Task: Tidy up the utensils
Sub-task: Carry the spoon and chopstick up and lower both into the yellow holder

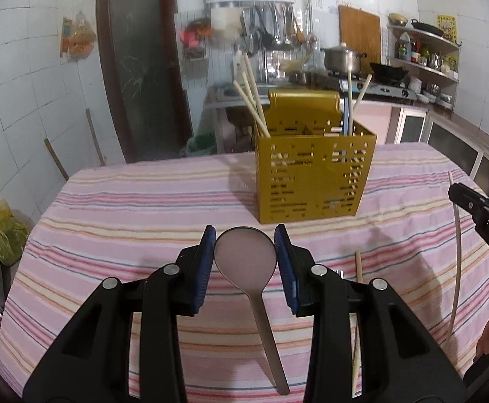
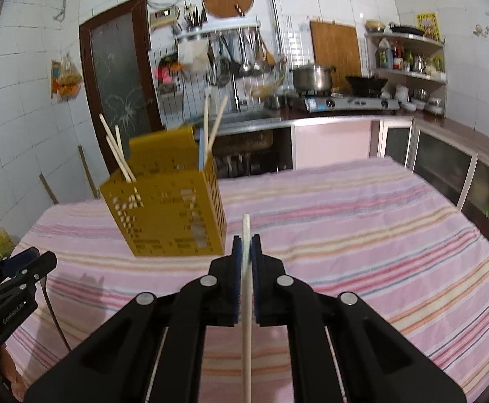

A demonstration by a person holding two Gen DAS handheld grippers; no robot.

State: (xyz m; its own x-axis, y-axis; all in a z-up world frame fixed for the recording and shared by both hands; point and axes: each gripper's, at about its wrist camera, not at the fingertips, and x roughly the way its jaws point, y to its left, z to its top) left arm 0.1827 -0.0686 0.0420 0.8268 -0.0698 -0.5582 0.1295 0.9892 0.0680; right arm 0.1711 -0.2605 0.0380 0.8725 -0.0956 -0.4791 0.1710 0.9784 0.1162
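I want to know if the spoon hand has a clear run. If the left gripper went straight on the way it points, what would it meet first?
Probably the yellow utensil holder: it stands straight ahead of the left gripper, which holds a spoon. Only bare striped tablecloth lies between, though depth is uncertain.

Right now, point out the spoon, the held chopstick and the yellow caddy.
spoon (image 1: 245, 255): left wrist view, on its bowl.
held chopstick (image 2: 246, 336): right wrist view, on its shaft.
yellow caddy (image 1: 315, 181): left wrist view, on its front wall.

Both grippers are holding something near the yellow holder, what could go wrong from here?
1. The left gripper pinches the spoon only by its rounded bowl, so it might swivel or slip.
2. The right gripper holds a long chopstick that could snag chopsticks already in the yellow holder or tip it.
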